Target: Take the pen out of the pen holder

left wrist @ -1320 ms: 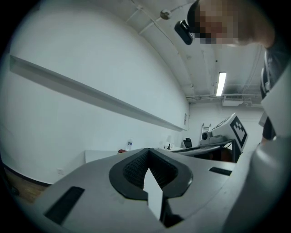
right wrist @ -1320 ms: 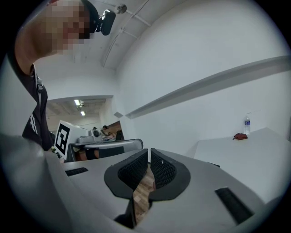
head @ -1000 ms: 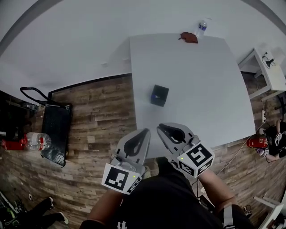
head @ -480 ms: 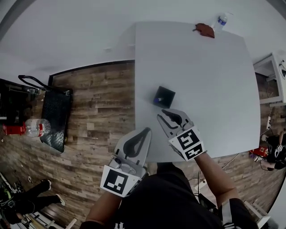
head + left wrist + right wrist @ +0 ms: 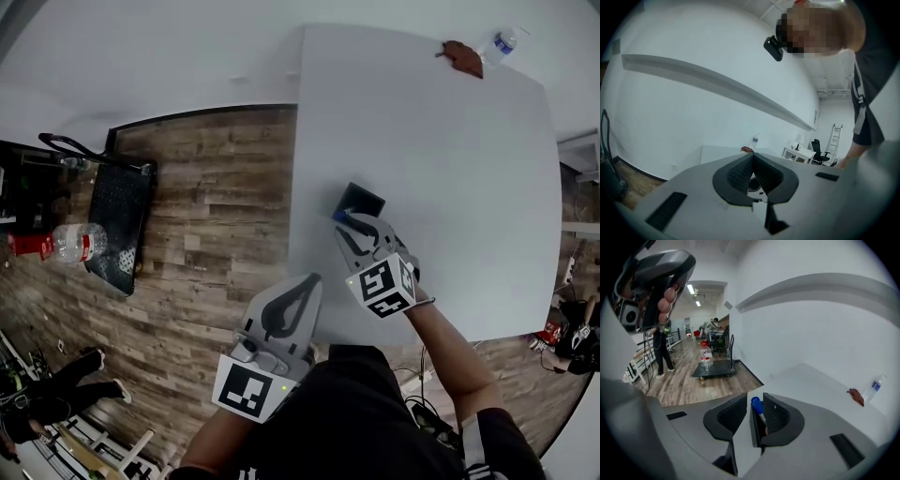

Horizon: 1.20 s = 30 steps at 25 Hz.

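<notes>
A black square pen holder (image 5: 366, 199) stands near the left edge of the white table (image 5: 450, 150). My right gripper (image 5: 345, 222) reaches down onto its near side. In the right gripper view the right gripper (image 5: 754, 402) has a pen with a blue cap (image 5: 756, 405) upright between its jaws, which stand close about it; the holder itself is hidden under the jaws. My left gripper (image 5: 314, 279) hangs back over the table's near edge, shut and empty. In its own view the left gripper (image 5: 752, 157) has its jaw tips touching.
A water bottle (image 5: 497, 44) and a small brown object (image 5: 462, 56) lie at the table's far edge. On the wooden floor to the left are a black cart (image 5: 117, 225) and a plastic bottle (image 5: 70, 242). A person's legs show at the lower left.
My right gripper has moved forward from the table's near edge to the pen holder and now has the pen between its jaws. The left gripper has barely moved.
</notes>
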### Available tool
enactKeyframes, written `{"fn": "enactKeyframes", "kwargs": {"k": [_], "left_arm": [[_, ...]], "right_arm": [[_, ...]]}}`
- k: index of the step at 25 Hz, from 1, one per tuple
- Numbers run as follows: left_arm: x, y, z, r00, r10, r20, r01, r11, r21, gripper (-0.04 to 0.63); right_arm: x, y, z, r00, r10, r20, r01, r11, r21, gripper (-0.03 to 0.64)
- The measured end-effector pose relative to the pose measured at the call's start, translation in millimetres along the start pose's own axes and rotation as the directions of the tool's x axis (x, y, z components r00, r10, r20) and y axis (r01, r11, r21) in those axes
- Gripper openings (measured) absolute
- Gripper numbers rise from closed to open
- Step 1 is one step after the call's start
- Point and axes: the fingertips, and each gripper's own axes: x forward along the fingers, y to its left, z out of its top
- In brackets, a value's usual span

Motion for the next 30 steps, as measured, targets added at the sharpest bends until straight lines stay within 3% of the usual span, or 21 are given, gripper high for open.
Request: {"fn": "enactKeyframes", "kwargs": {"k": [4, 9, 23, 30], "left_arm": [[5, 6, -4, 1.0, 0.016, -0.012, -0.016, 1.0, -0.01, 0.006], [11, 13, -8, 0.999, 0.035, -0.029, -0.036, 0.999, -0.024, 0.006], [12, 17, -11, 0.998, 0.061, -0.035, -0.062, 0.998, -0.018, 0.007], [6, 13, -7, 0.998, 0.053, -0.019, -0.053, 0.999, -0.002, 0.006]], "right_arm": [[12, 0, -6, 0.999, 0.032, -0.028, -0.035, 0.995, -0.098, 0.087], [24, 0, -12, 0.996, 0.063, -0.057, -0.071, 0.986, -0.153, 0.089], [34, 0, -20, 0.994, 0.052, -0.095, -0.077, 0.957, -0.28, 0.08], [23, -3, -8, 0.997, 0.017, -0.076, -0.038, 0.957, -0.289, 0.072]]}}
